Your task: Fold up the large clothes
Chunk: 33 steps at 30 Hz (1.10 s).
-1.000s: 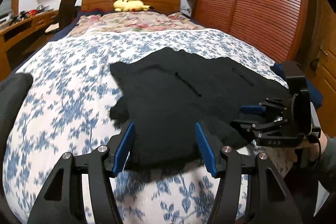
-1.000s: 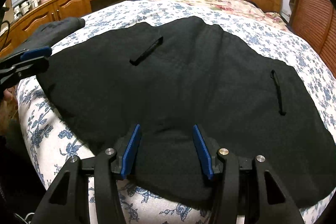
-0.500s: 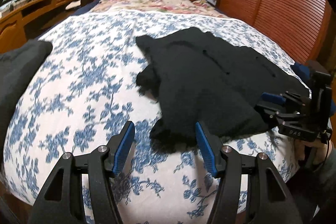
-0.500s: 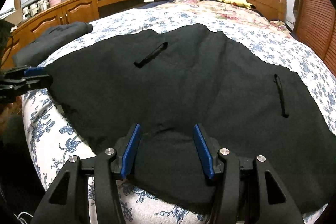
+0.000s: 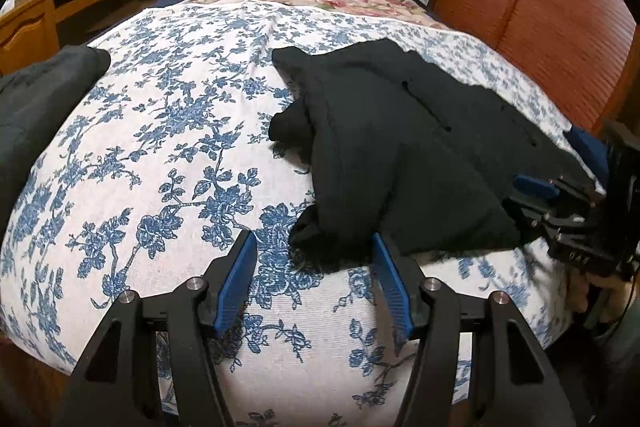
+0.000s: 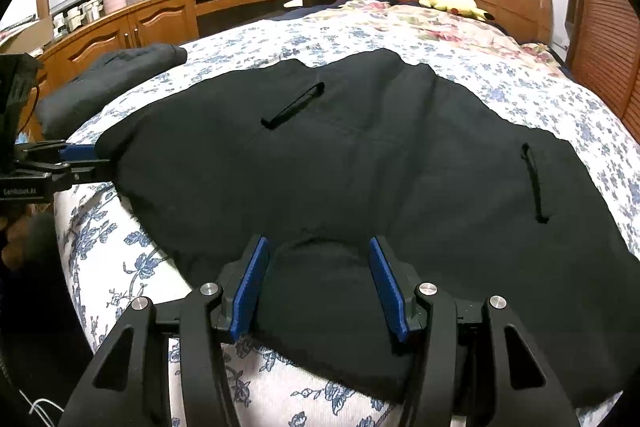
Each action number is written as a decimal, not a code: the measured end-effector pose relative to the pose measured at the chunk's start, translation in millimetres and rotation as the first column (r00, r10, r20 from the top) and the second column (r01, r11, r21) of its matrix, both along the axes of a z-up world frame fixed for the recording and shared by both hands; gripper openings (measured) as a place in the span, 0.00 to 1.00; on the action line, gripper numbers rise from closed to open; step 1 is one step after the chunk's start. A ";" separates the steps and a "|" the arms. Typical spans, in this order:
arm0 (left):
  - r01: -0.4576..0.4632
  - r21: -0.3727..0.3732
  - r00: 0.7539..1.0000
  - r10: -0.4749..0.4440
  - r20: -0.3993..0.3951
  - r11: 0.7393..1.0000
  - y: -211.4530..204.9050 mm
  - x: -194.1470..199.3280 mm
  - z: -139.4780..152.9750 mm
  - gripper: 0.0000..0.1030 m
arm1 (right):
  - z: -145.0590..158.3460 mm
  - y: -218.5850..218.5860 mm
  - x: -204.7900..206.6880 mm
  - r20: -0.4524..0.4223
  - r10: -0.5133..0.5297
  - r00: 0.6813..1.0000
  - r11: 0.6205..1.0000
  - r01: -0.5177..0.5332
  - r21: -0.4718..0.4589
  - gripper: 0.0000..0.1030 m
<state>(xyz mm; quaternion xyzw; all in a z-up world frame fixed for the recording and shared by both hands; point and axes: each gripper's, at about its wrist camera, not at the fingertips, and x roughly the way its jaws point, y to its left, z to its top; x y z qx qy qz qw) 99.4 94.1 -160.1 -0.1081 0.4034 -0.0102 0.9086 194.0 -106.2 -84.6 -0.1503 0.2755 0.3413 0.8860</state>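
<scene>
Left wrist: both tools (image 5: 314,281) (image 6: 316,283) gape empty at the black garment's (image 6: 360,167) hem.

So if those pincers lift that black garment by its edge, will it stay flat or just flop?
Probably flop: the black garment already sags over the bed's edge and bunches near the left gripper. It looks thick, so likely rather heavy. Its matte, fuzzy cloth should not slip easily from the right gripper.

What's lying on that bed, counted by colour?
Black spread-out garment: 1
Dark grey folded clothes: 1
Yellow plush toy: 1
Total: 3
</scene>
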 end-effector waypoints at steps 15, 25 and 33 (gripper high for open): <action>-0.030 -0.074 0.999 0.032 0.024 0.997 10.2 4.8 6.1 0.45 | 0.8 4.6 -8.2 0.032 -0.006 0.999 0.999 0.008 -0.037 0.53; -0.034 -0.132 0.999 0.033 -0.010 0.991 8.8 9.9 -2.9 0.40 | 2.4 -0.4 -13.2 0.034 0.006 0.999 0.999 -0.005 -0.038 0.53; -0.013 -0.038 0.999 0.015 0.049 0.999 -9.7 12.4 33.7 0.10 | 7.0 -6.6 -16.4 0.032 0.007 0.999 1.000 -0.006 -0.031 0.53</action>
